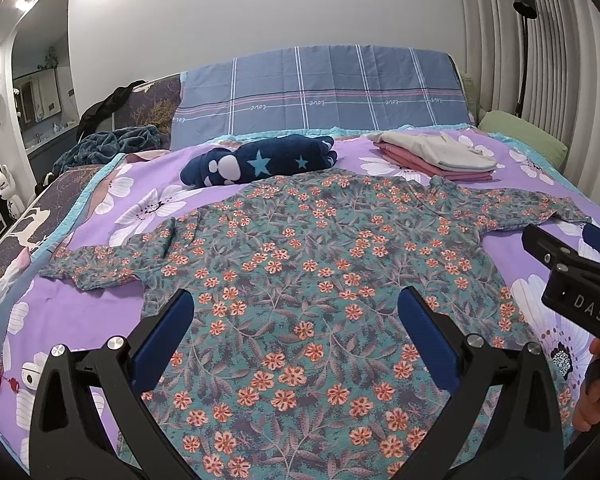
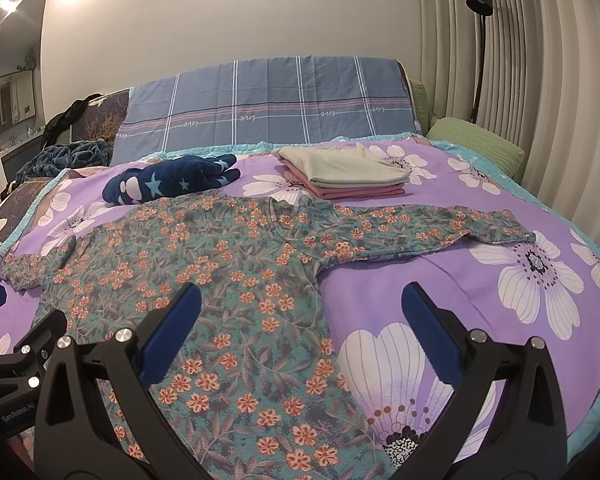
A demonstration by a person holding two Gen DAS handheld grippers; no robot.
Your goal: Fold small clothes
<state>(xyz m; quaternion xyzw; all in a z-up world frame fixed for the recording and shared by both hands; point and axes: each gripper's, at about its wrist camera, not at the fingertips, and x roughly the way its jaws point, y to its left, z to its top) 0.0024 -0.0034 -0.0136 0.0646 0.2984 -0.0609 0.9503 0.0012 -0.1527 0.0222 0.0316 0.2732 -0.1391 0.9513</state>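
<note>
Both tools hang wide open with nothing between their blue pads: the left hand-held gripper [image 1: 296, 312] fills the bottom of its own view over the lower body of the floral top [image 1: 300, 288], and the right hand-held gripper [image 2: 302, 308] sits at the bottom of its view, one finger over the top's edge, the other over bare purple bedspread [image 2: 440, 276]. At the lower right edge of the left view, fingers of a person's hand [image 1: 588, 392] curl around the other tool. The floral top lies flat in the middle of the frame, sleeves stretched to either side. Beyond it, upper centre, a navy star-print garment [image 1: 260, 158] lies bundled, and right of that a folded stack [image 1: 440, 154], grey over pink. Behind both stands a blue plaid headboard cover [image 1: 320, 88], with a black lamp [image 1: 525, 4] at the upper right.
</note>
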